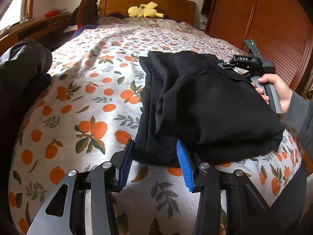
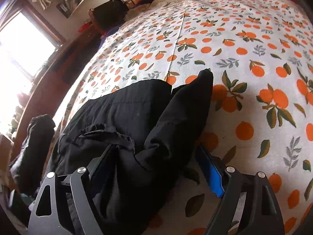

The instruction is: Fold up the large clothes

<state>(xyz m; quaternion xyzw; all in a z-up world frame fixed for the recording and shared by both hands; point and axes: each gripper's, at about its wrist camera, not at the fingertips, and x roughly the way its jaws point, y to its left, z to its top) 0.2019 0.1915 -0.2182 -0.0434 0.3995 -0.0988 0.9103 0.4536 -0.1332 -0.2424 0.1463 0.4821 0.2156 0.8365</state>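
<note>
Yellow plush toy [image 1: 143, 10] beyond black jacket [image 1: 205, 105].

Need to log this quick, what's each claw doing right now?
Left claw: open, corner of the black jacket between its fingers, not pinched.
Right claw: open wide, astride the jacket's folds.

Readable text: one item only. White letters "DAS" on black housing of right gripper [image 1: 246, 59], seen in left wrist view, beyond and right of left claw, past black garment [image 1: 205, 105]. Right wrist view: no legible text. Wall pictures too blurred to read.
</note>
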